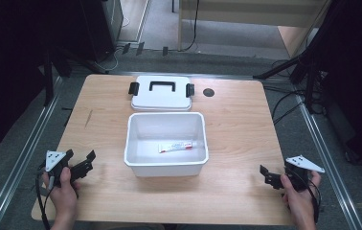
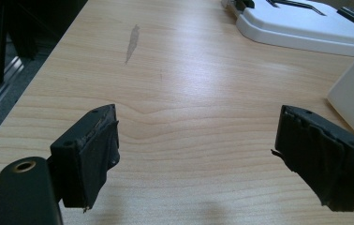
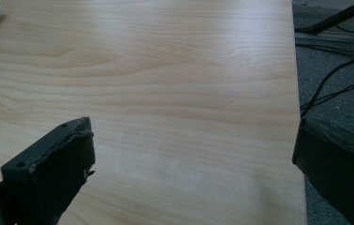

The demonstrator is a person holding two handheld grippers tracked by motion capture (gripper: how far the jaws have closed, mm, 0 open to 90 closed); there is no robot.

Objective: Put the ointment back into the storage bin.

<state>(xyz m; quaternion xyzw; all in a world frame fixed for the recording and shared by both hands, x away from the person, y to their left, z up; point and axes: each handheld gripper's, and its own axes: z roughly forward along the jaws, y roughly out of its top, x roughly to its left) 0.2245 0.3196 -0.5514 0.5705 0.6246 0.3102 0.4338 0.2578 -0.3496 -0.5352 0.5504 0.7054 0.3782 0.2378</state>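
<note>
the left gripper (image 1: 84, 162) sits over the near left part of the wooden table (image 1: 236, 124), held in the person's left hand (image 1: 64, 189); in the left gripper view its two black jaws stand spread wide apart with bare wood between them — nothing gripped, nothing touched. the right gripper (image 1: 267, 175) hovers at the near right corner of the table, held by the right hand (image 1: 299, 194), and in the right gripper view its jaws are likewise spread wide, one over the wood and the other out past the table's edge above the grey floor (image 3: 343, 79), with nothing between them. both grippers are well apart from the white box (image 1: 165, 165), which stands open in the middle of the table with a small white and red tube (image 1: 175, 146) lying flat on its bottom. just behind the box lies its white lid (image 1: 161, 96), black handle and black side clips up — its near edge also shows at the top of the left gripper view, with a corner of the box at that view's right side. a faint grey scuff (image 2: 132, 41) marks the wood left of the lid.
</note>
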